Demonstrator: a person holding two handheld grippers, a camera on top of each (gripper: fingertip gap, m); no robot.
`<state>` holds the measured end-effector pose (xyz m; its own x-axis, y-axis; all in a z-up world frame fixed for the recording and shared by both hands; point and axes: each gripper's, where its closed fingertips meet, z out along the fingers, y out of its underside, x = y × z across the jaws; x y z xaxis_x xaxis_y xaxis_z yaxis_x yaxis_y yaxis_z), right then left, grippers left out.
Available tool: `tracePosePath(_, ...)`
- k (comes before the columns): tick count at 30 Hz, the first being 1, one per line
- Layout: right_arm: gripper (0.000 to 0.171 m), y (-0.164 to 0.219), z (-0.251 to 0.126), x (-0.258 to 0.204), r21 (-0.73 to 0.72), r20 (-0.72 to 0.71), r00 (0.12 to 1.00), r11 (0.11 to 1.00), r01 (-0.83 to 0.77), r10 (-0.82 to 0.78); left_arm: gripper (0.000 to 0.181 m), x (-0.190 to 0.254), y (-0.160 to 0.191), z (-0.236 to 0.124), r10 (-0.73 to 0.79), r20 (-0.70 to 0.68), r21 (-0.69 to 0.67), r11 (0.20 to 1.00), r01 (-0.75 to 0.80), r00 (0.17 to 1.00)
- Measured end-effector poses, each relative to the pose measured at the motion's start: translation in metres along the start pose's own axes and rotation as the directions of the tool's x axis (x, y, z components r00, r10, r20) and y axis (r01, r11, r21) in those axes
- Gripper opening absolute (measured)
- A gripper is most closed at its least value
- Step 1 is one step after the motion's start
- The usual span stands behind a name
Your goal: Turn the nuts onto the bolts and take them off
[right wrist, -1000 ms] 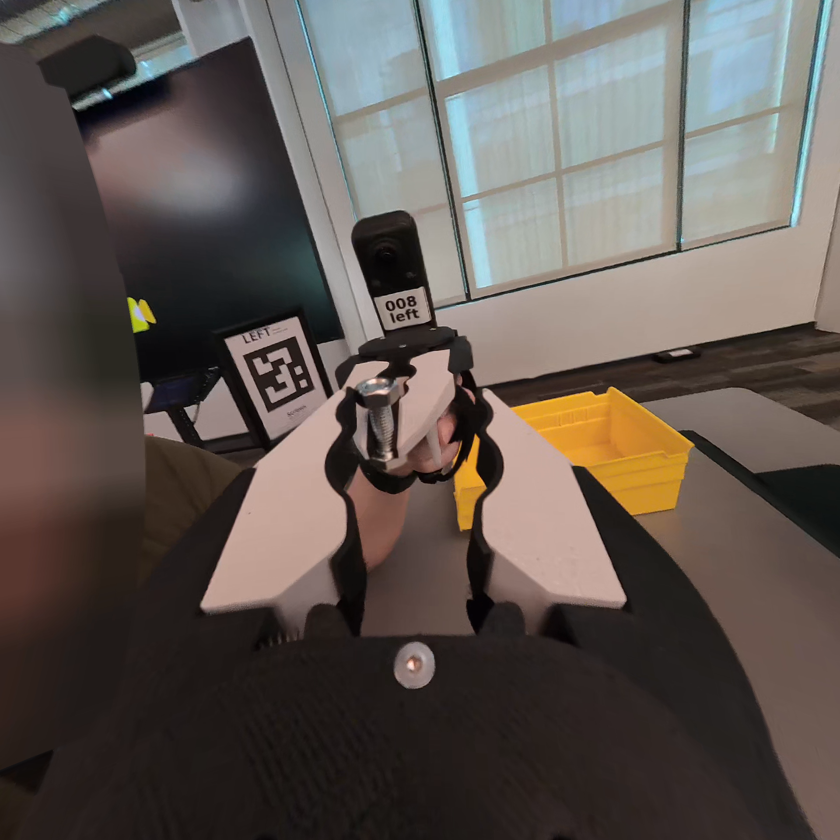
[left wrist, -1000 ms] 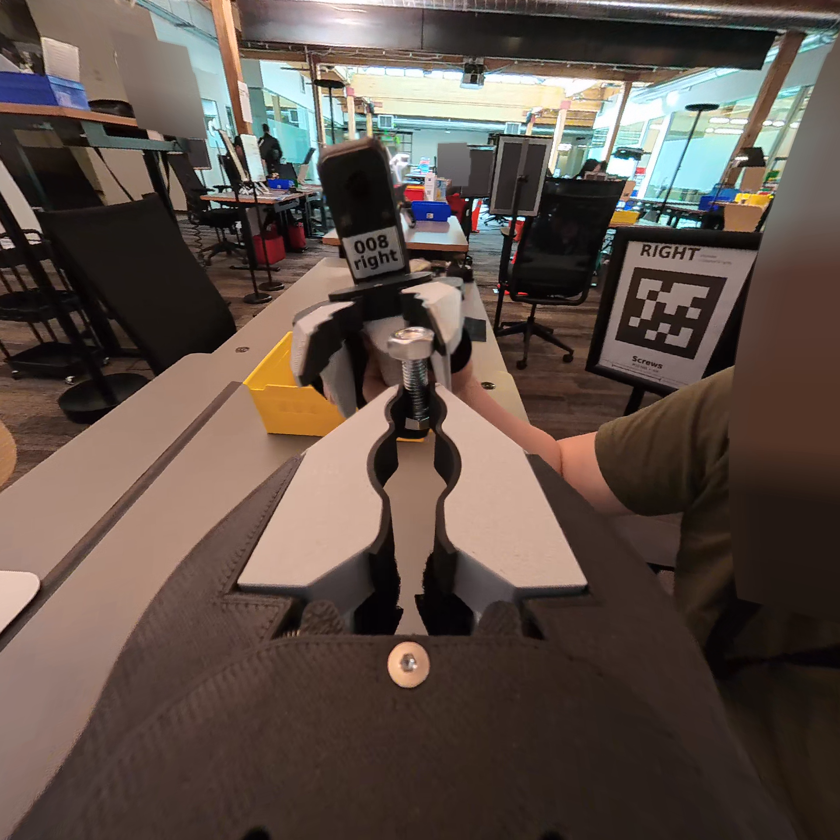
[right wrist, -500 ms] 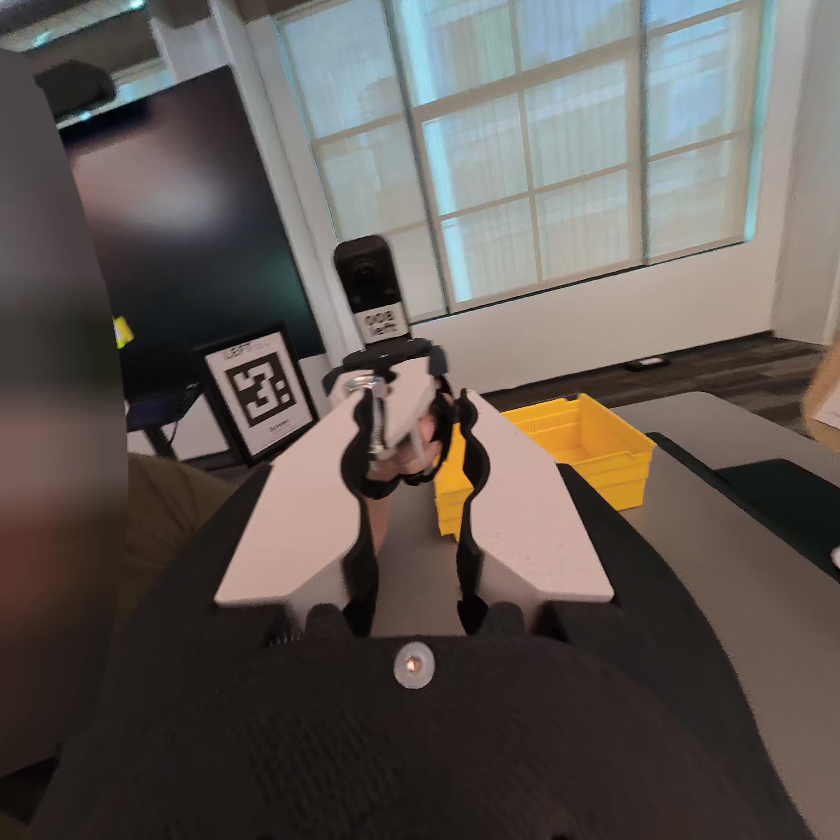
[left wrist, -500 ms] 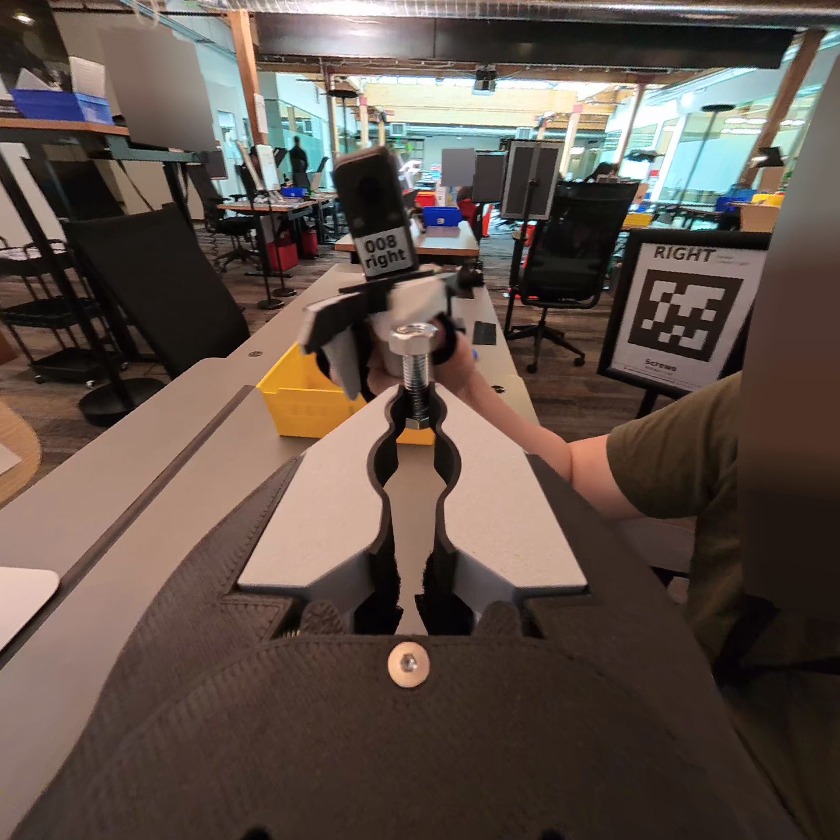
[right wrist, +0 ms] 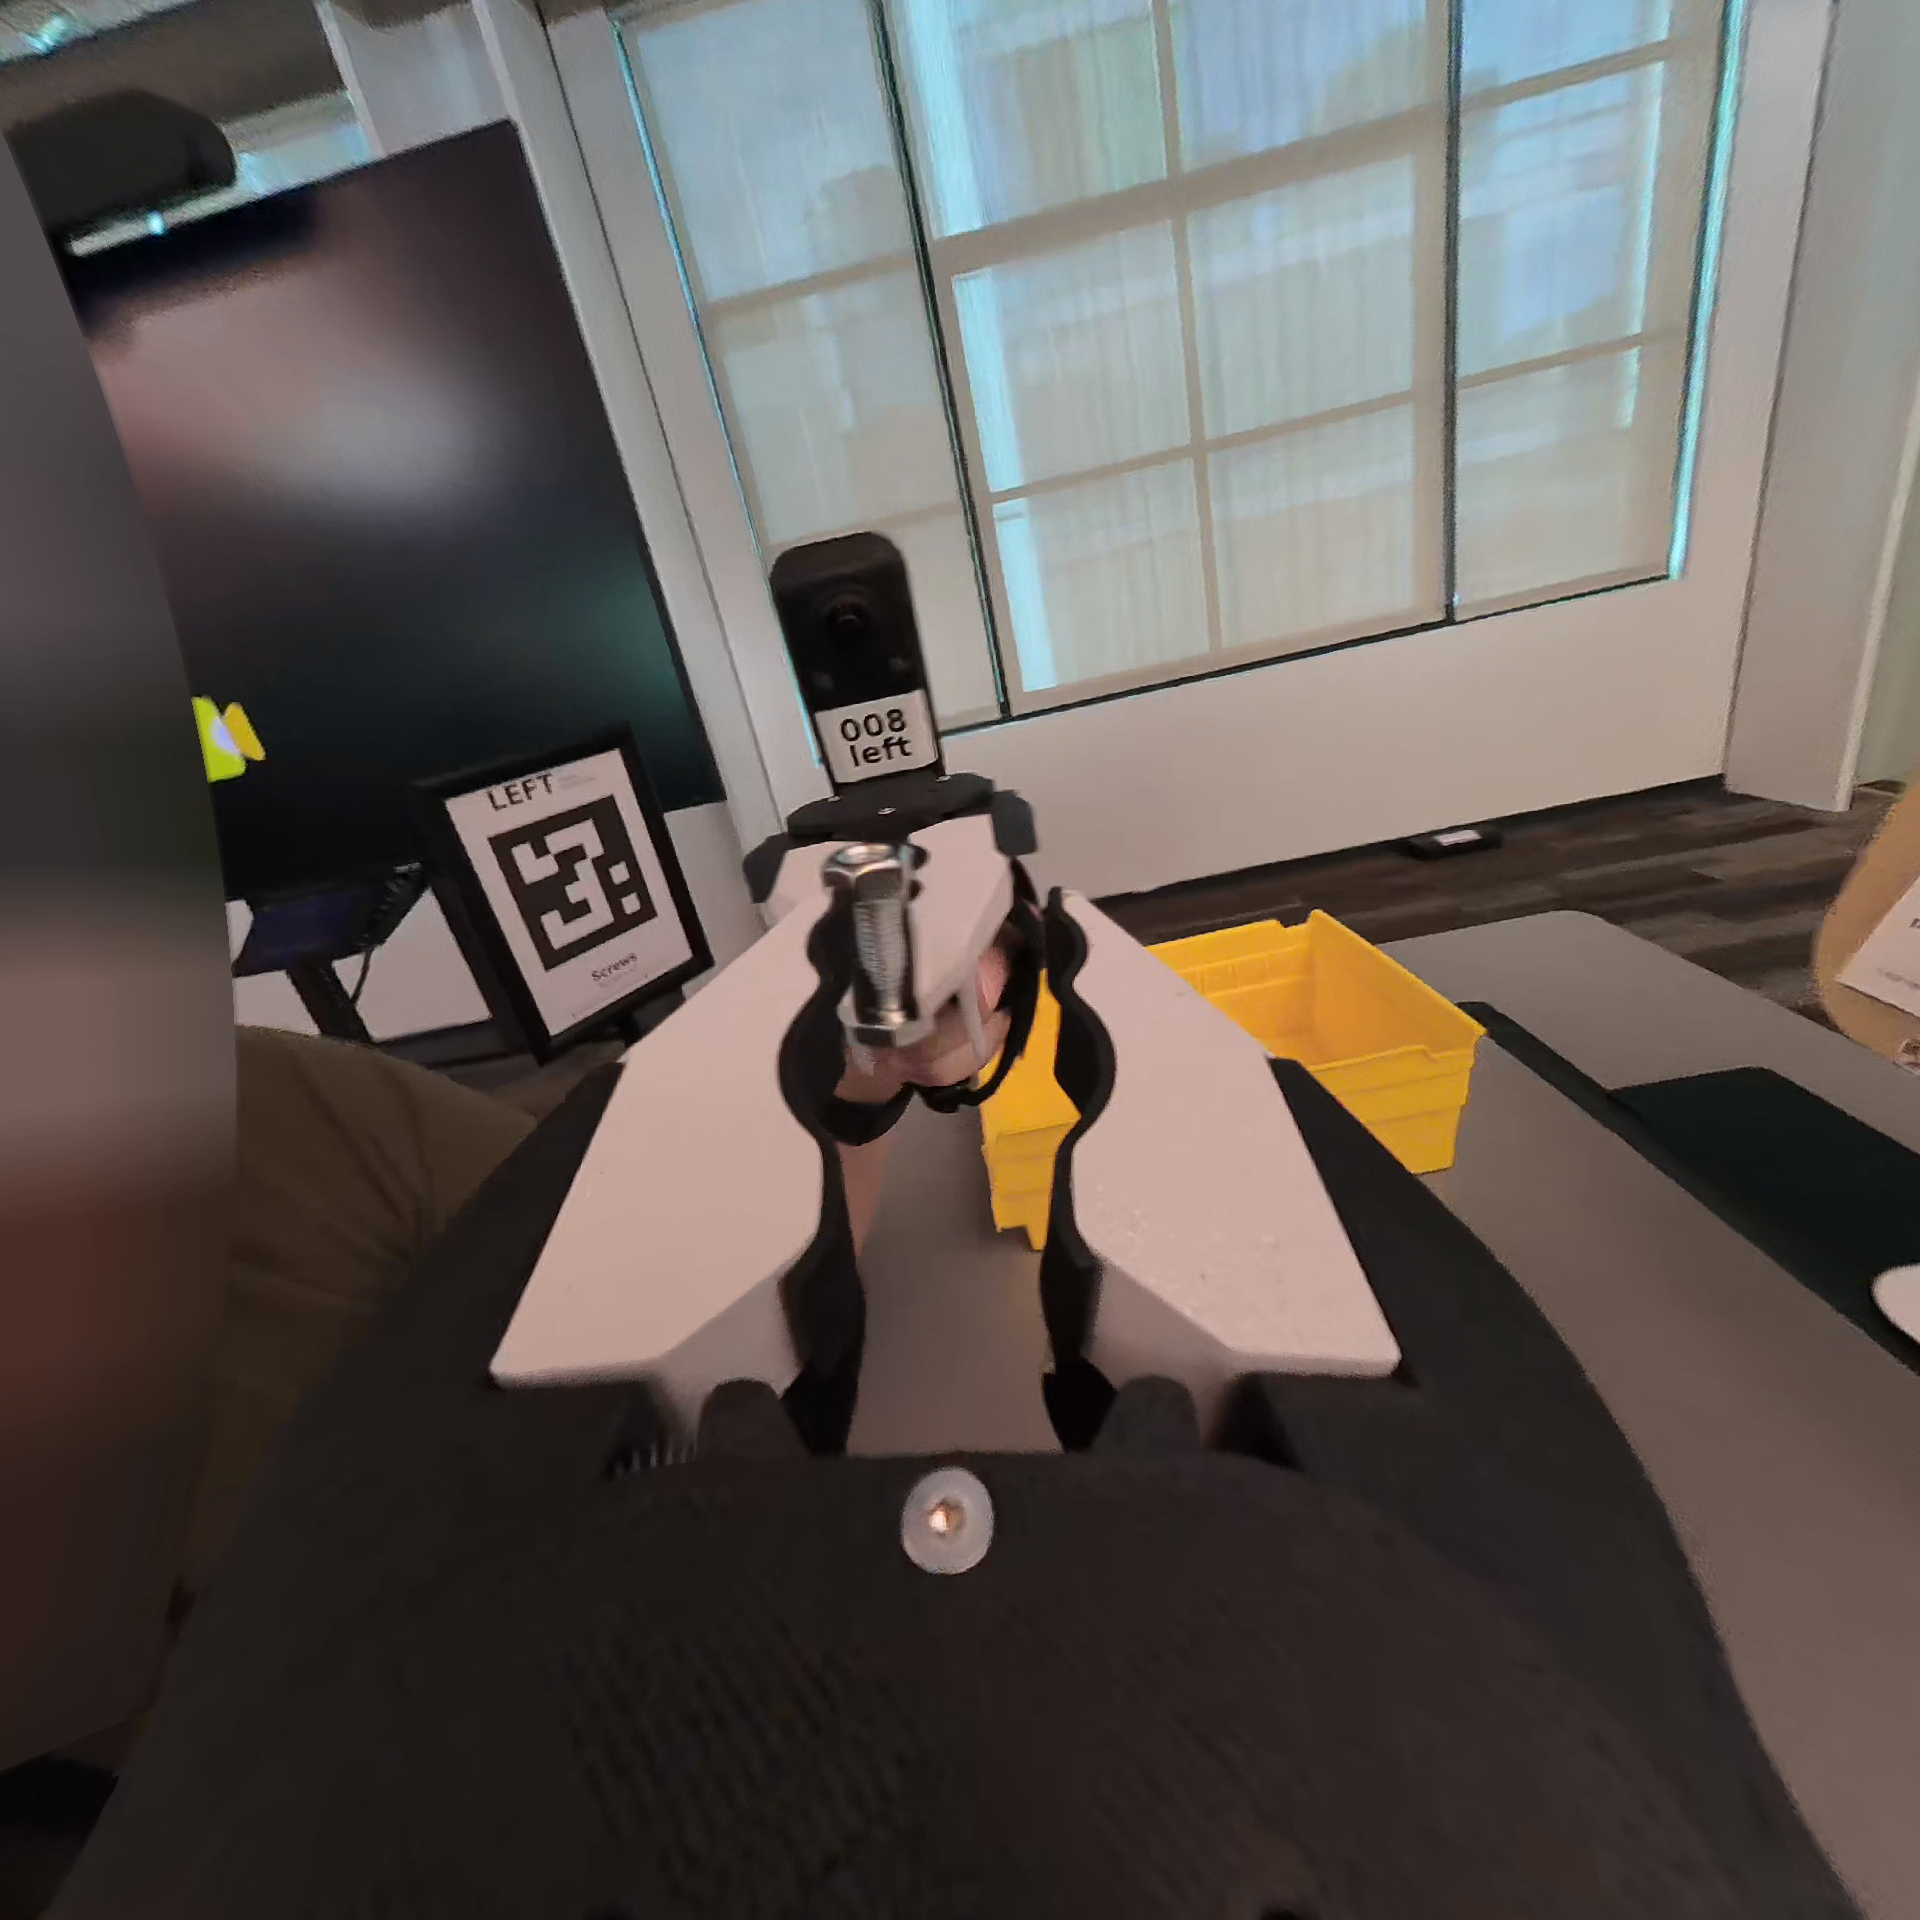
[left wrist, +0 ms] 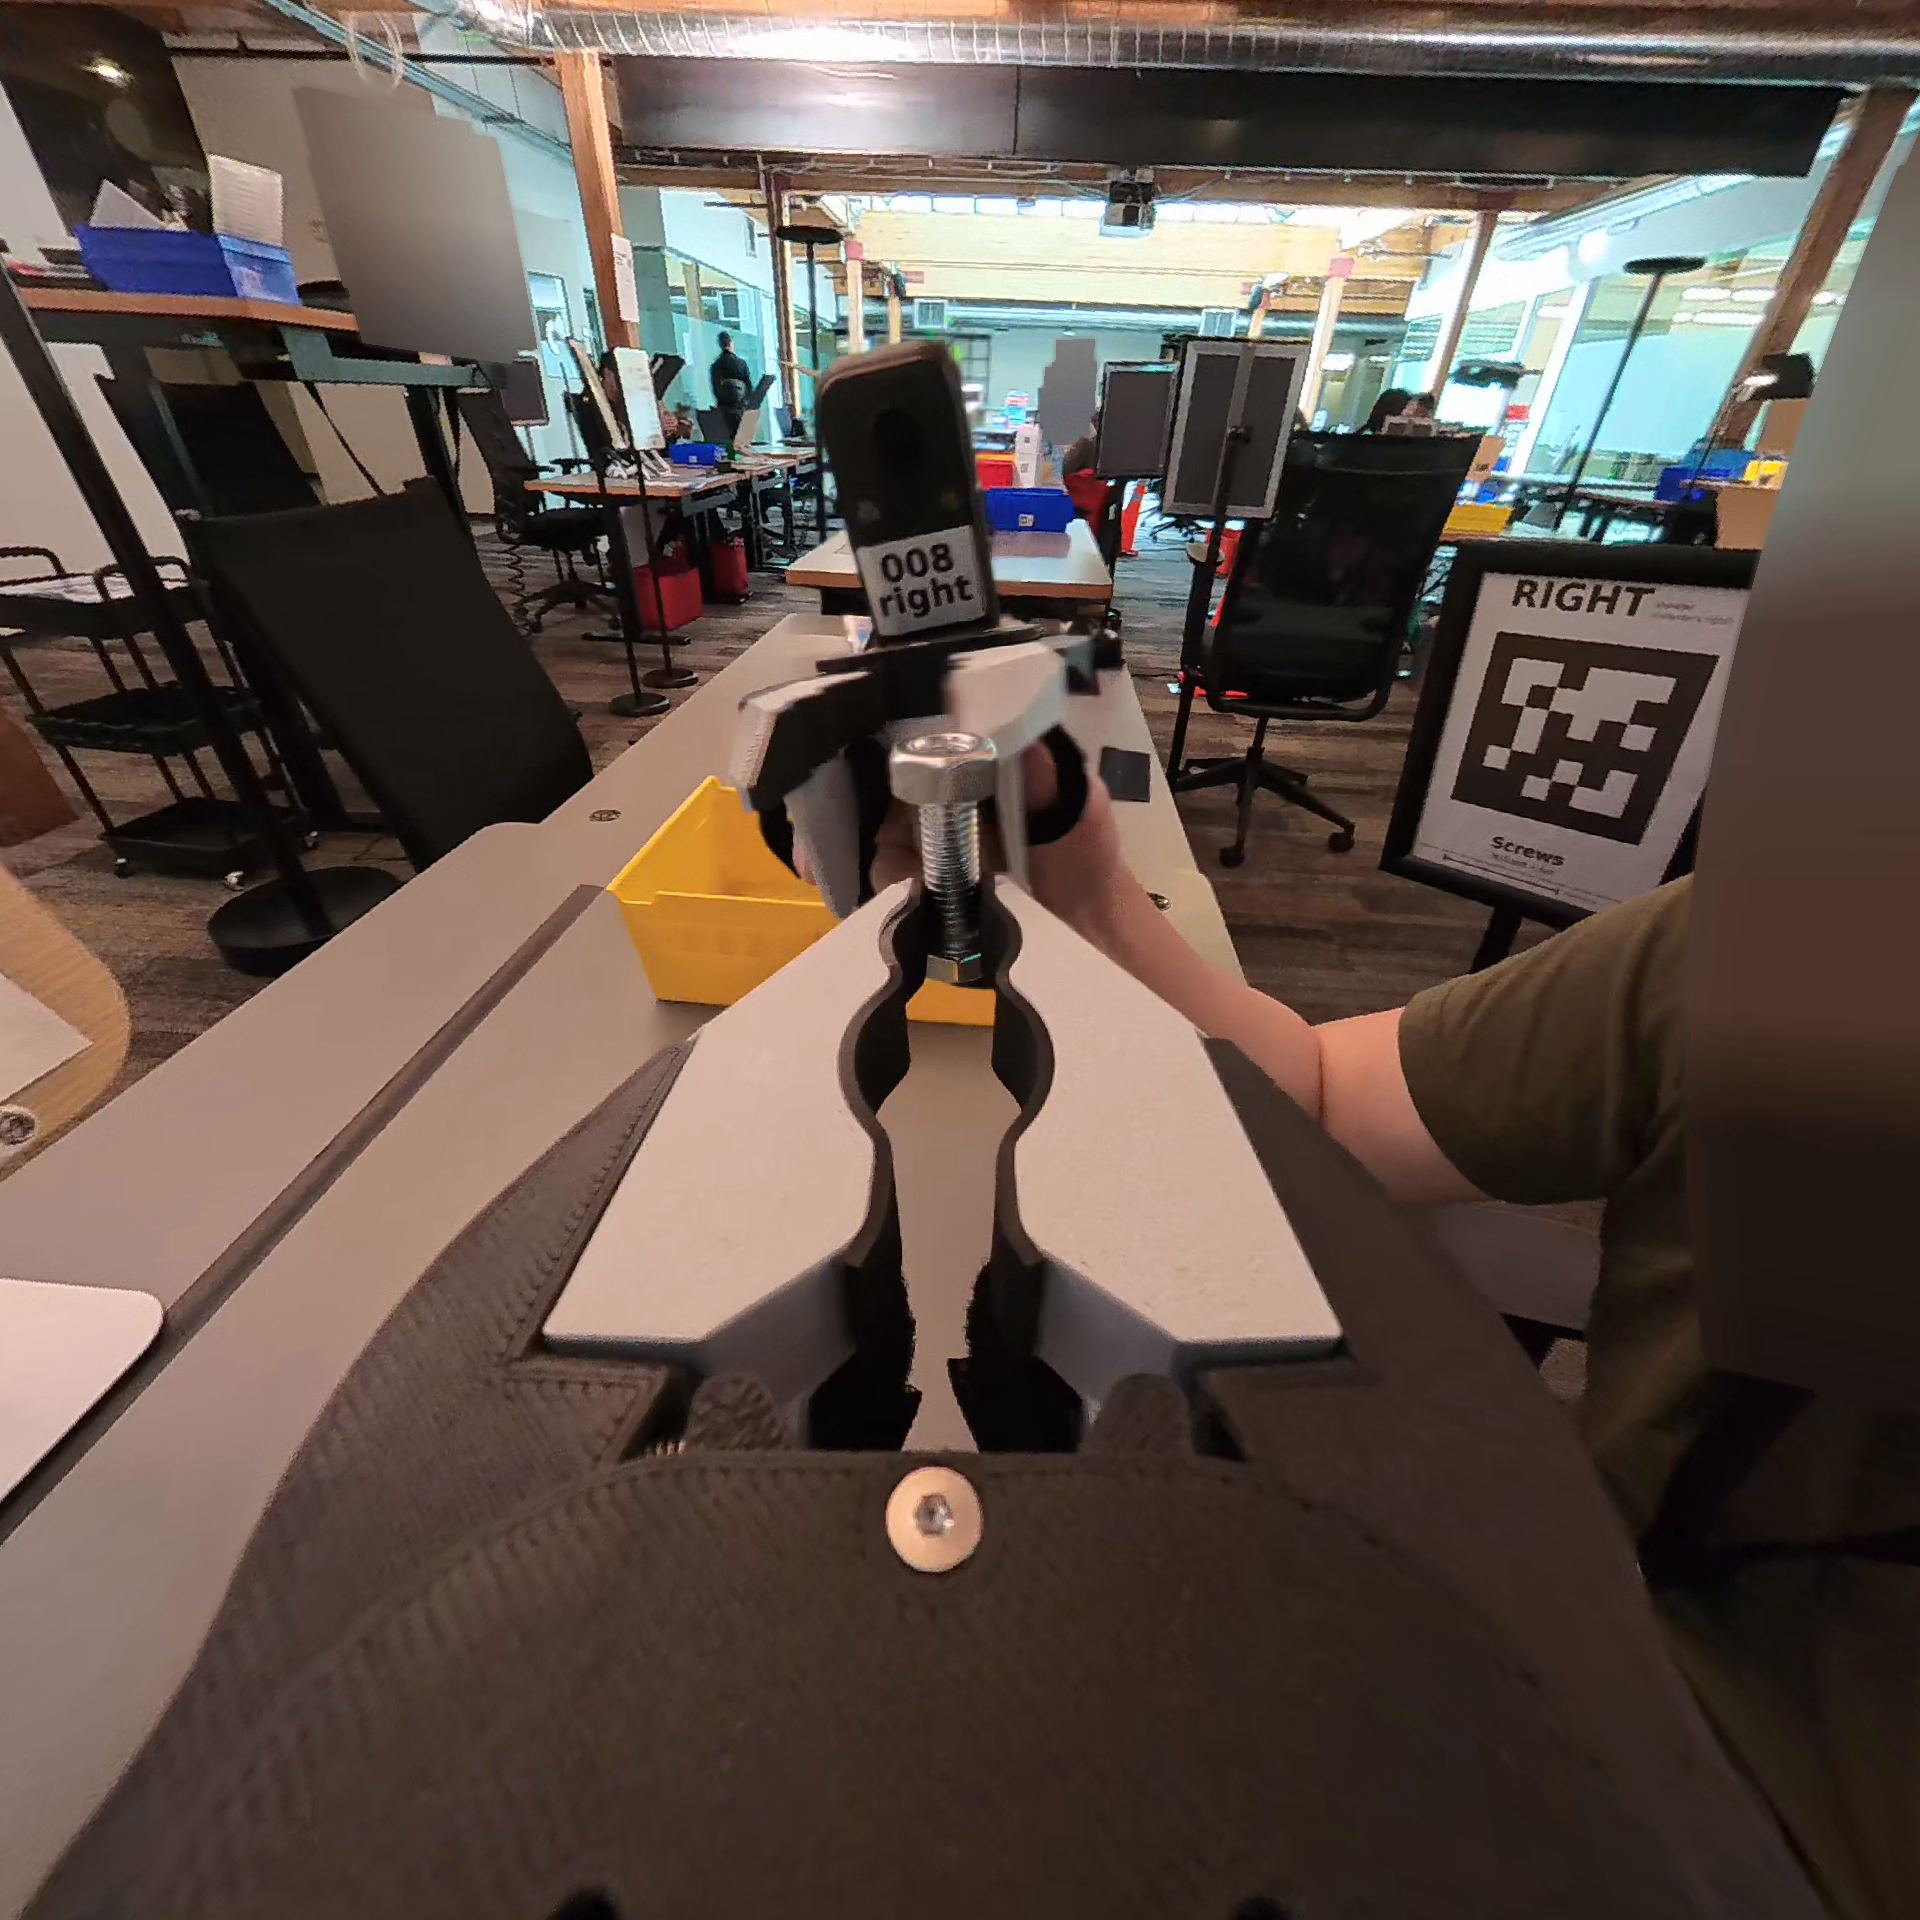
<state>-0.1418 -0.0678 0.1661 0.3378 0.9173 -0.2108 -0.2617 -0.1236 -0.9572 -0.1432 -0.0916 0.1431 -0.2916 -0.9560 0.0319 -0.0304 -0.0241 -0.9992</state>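
Here the left gripper (left wrist: 951,935) clenches the small nut (left wrist: 954,966) under a silver threaded steel bolt (left wrist: 943,821); the right gripper (right wrist: 935,997), jaws spread, may knock it askew.

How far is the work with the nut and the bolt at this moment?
Done: a nut sits on the bolt, at the lower end of its thread, far from the head. In hand: the left gripper is shut on that nut, with the bolt upright; the right gripper is open near the bolt. Left: turning the nut; whether on or off, I cannot tell.
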Motion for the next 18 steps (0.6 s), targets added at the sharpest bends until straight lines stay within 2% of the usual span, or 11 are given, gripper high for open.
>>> tracePosePath(2,0.033,-0.005,-0.009,0.009,0.025,-0.03,1.0,1.0,-0.004,0.005,0.007,0.001,-0.003,-0.003,-0.014,-0.014,0.015,1.0,0.015,1.0)
tracePosePath(4,0.035,-0.008,-0.011,0.003,0.035,0.004,1.0,0.999,-0.01,0.01,0.007,-0.001,-0.003,-0.004,-0.01,-0.003,0.013,1.0,0.01,1.0)
tracePosePath(7,0.039,-0.007,-0.002,-0.01,0.027,0.017,1.0,0.999,0.022,-0.022,0.007,-0.005,0.001,-0.001,0.01,0.034,-0.005,1.0,-0.01,0.999)
tracePosePath(11,0.041,0.002,0.011,-0.013,-0.023,-0.036,0.996,0.997,0.075,-0.076,0.007,-0.008,0.003,0.002,0.031,0.069,-0.018,0.999,-0.03,0.997)
tracePosePath(12,0.039,0.002,0.012,-0.011,-0.021,-0.054,0.995,0.996,0.086,-0.087,0.007,-0.008,0.003,0.002,0.034,0.074,-0.019,0.999,-0.033,0.997)
tracePosePath(15,0.016,0.001,0.011,-0.01,-0.023,-0.076,0.989,0.991,0.128,-0.13,0.007,-0.007,0.002,0.002,0.038,0.075,-0.018,0.999,-0.037,0.996)
tracePosePath(18,0.015,0.002,0.01,-0.018,-0.03,-0.008,0.992,0.991,0.129,-0.129,0.007,0.0,0.002,0.003,0.037,0.028,-0.018,0.999,-0.036,0.999)
